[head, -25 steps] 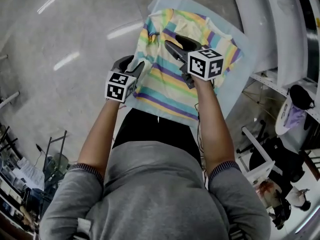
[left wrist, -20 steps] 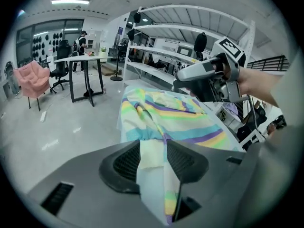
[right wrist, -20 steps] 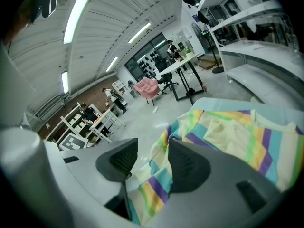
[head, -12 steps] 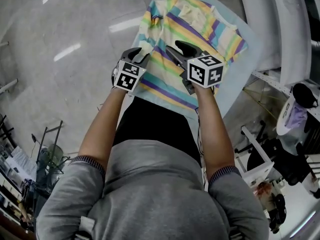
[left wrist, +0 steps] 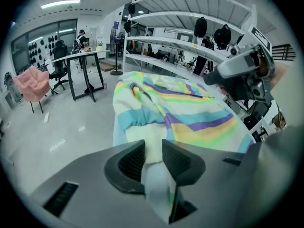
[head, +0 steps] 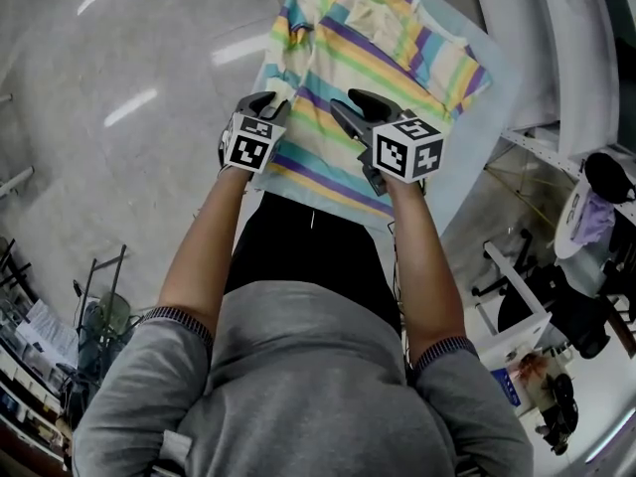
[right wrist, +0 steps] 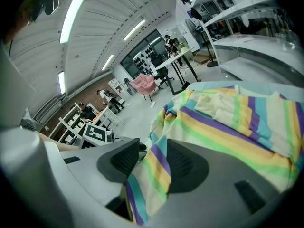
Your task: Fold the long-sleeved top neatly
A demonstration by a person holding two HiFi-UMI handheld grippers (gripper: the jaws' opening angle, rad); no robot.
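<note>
Nearest the head camera, two bare forearms reach forward out of grey sleeves (head: pixel 169 331), each hand carrying a gripper with a marker cube on top.

The left gripper (head: pixel 266 107) sits at the near left corner of the long-sleeved top (head: pixel 368 58). A second ago it hung just off that edge; now it is lower and over the cloth. Its jaws have just been closing, and in the left gripper view the left gripper (left wrist: pixel 153 148) has only a narrow gap left between its pads, filled by a pale fold of the top (left wrist: pixel 190 113) that is pinched there and trails back into the tool.

The right gripper (head: pixel 358 107) is beside it, over the near hem, and has drawn back towards the person since the earlier frame. Its jaws have also been closing, though they stand wider. In the right gripper view the right gripper (right wrist: pixel 153 148) holds a thicker bunch of striped cloth, which touches both pads.

Beyond the tools, the top (right wrist: pixel 228 122) lies spread on a light blue table (head: pixel 467 157), its pastel stripes running across and its far end towards the white shelving (head: pixel 556 48). The grey floor (head: pixel 119 68) lies to the left.
</note>
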